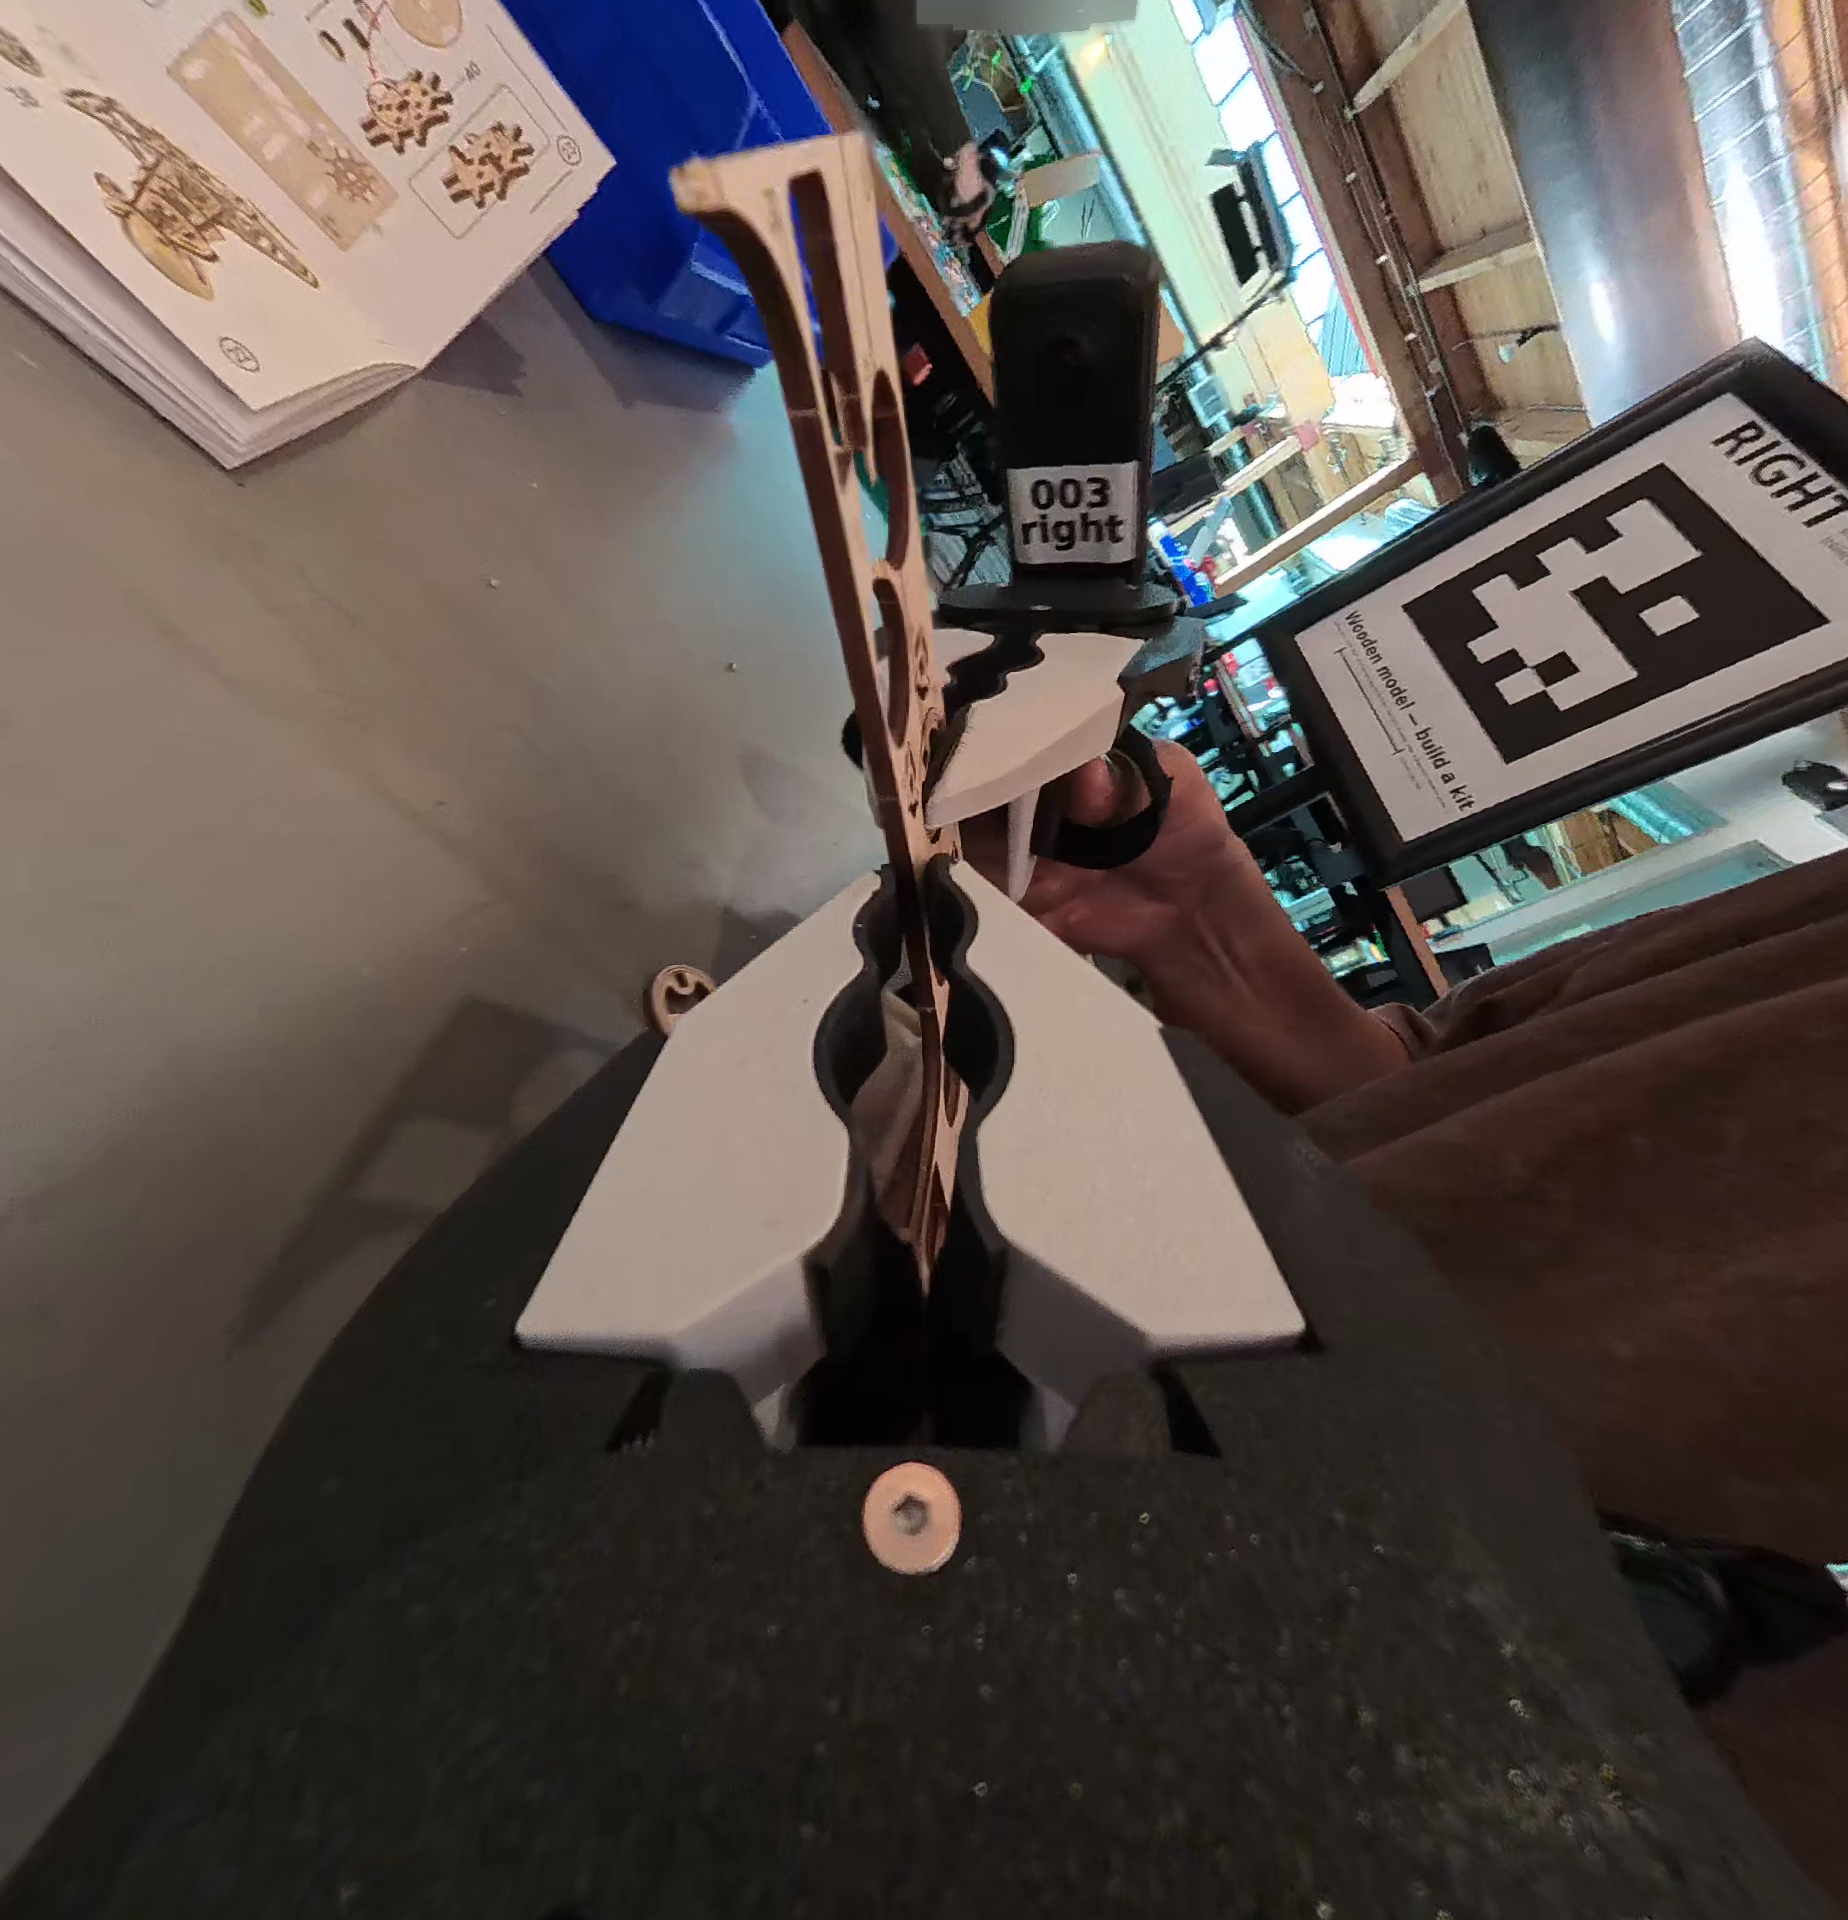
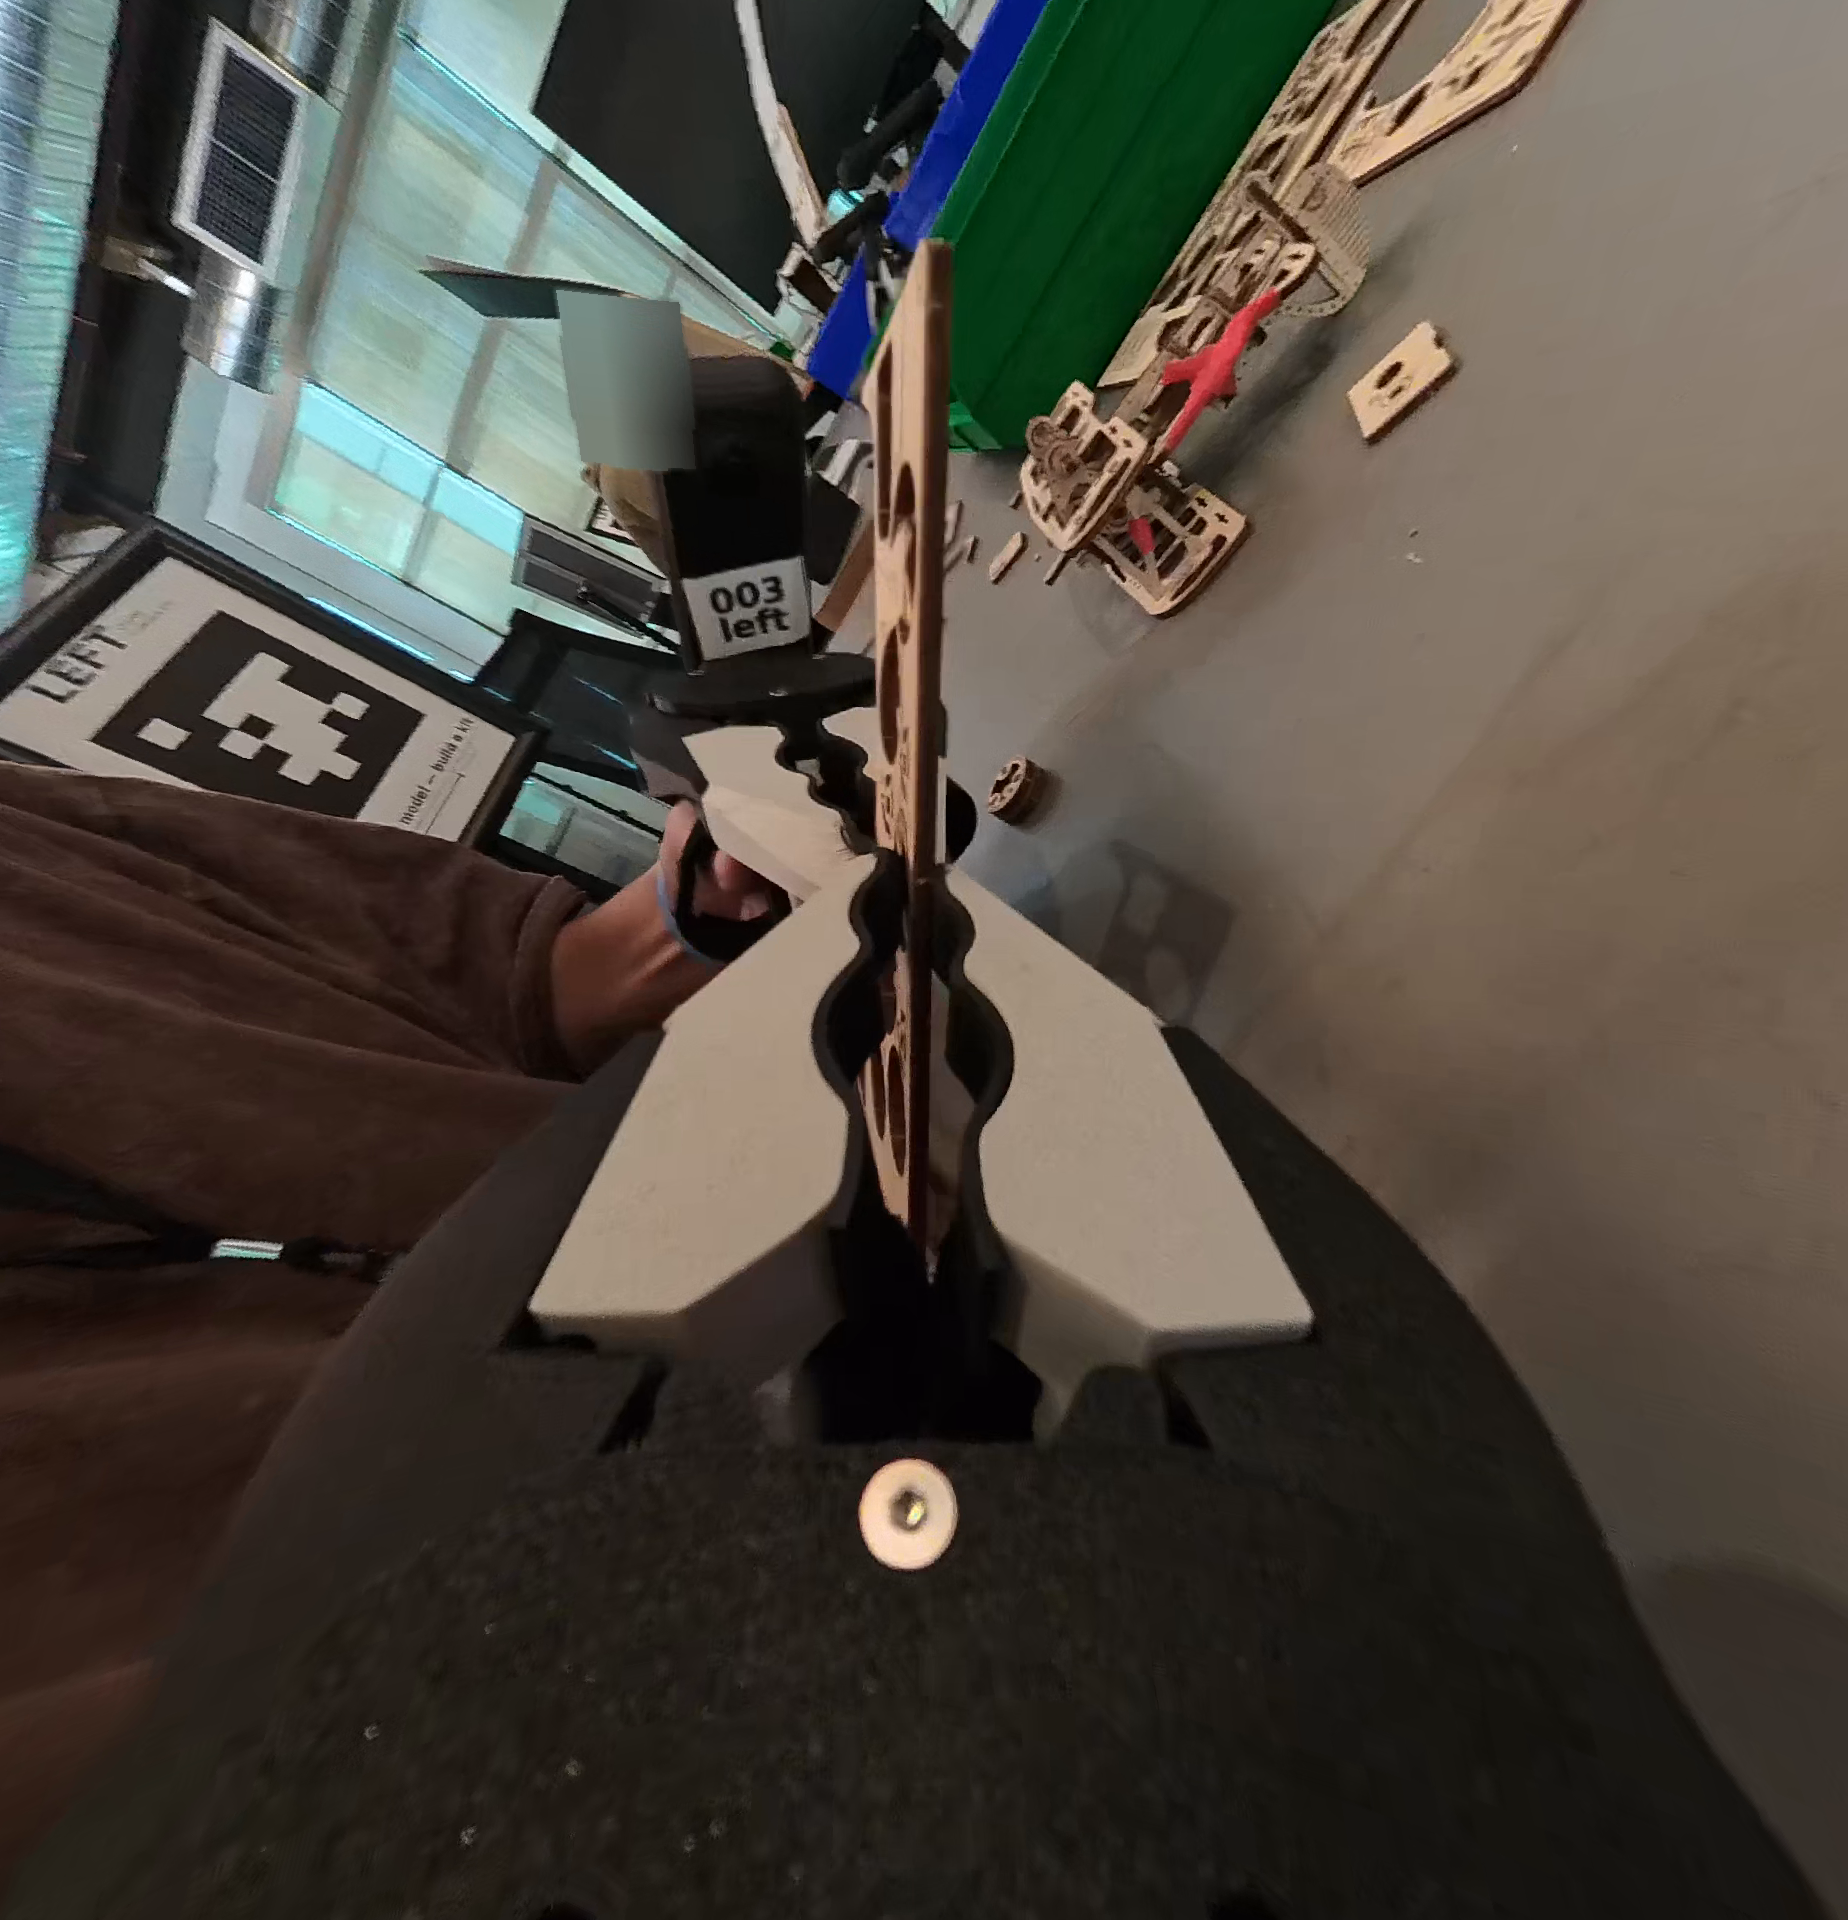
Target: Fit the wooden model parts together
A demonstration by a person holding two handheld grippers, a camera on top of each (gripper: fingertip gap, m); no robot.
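Clamped between the white fingers of the left gripper point(image 1: 912, 904) is a thin wooden sheet point(image 1: 847, 499) with cut-out holes, seen edge-on and running straight out past the fingertips. Just beyond them on the right, the right gripper point(image 1: 935, 805) pinches the same sheet from the opposite direction, a hand point(image 1: 1159, 883) in a brown sleeve wrapped around its handle. From the right gripper's point(image 2: 915, 883) own camera the sheet point(image 2: 909, 582) again stands edge-on in the narrow gap between its closed fingers, with the left gripper point(image 2: 878, 831) gripping it just ahead. Farther out to the right on the grey table point(image 2: 1574, 831) sit a partly built wooden model point(image 2: 1128, 509) and a small wooden gear point(image 2: 1015, 790). An open instruction booklet point(image 1: 255, 208) lies far left of the left gripper.
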